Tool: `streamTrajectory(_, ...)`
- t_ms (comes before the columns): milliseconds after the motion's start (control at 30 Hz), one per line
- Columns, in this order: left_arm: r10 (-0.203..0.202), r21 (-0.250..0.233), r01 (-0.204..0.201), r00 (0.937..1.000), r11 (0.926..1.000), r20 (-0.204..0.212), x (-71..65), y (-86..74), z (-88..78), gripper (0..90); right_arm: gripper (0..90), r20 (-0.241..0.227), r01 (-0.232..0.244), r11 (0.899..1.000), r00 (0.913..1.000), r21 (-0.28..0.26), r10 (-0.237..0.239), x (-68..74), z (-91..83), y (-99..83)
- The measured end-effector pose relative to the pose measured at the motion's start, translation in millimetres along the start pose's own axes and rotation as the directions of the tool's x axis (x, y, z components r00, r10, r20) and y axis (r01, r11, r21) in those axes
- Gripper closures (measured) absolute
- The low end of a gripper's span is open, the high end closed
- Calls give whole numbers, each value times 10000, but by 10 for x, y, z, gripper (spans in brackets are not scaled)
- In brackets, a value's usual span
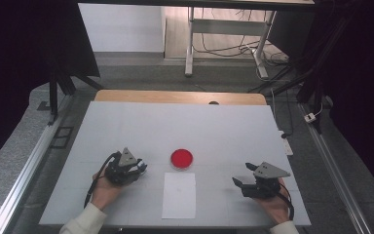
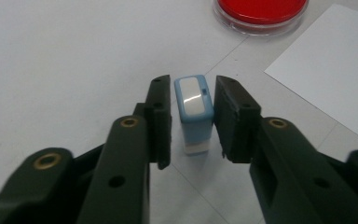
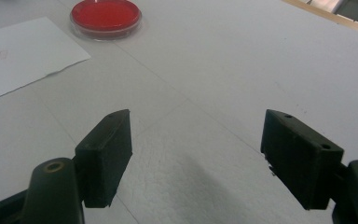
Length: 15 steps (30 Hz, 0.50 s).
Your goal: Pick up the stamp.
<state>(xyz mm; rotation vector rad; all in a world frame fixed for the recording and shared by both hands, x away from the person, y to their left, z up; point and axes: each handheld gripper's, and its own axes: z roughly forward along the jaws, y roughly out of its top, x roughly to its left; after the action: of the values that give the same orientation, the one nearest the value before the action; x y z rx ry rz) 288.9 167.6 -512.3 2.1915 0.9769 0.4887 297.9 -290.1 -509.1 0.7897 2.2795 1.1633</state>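
Note:
A small light-blue stamp (image 2: 193, 107) with a white top label stands upright on the white table (image 1: 185, 122), between the jaws of my left gripper (image 2: 193, 84). The pads flank it closely; a thin gap shows at the left pad and the right pad is at its side. From above, the left gripper (image 1: 139, 168) lies at the left with the stamp (image 1: 142, 166) at its tips. My right gripper (image 1: 241, 173) rests at the right, open, with nothing between its jaws (image 3: 196, 126).
A round red dish (image 1: 181, 158) sits mid-table, ahead of both grippers (image 2: 261, 11) (image 3: 106, 16). A white sheet of paper (image 1: 178, 195) lies just in front of it, between the two hands. A wooden edge runs along the table's far side.

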Motion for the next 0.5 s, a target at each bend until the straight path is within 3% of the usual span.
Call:
streamTrajectory(133, 2, 8, -2, 10000, 10000, -10, -10, 2, 1, 727, 242, -10, -8, 10000, 10000, 8, 8, -4, -1, -1)
streamTrajectory(500, -77, 22, 76, 9999, 10000, 101, -10, 6, -6, 751, 243, -2, 5, 10000, 10000, 30, -5, -3, 3, -3)
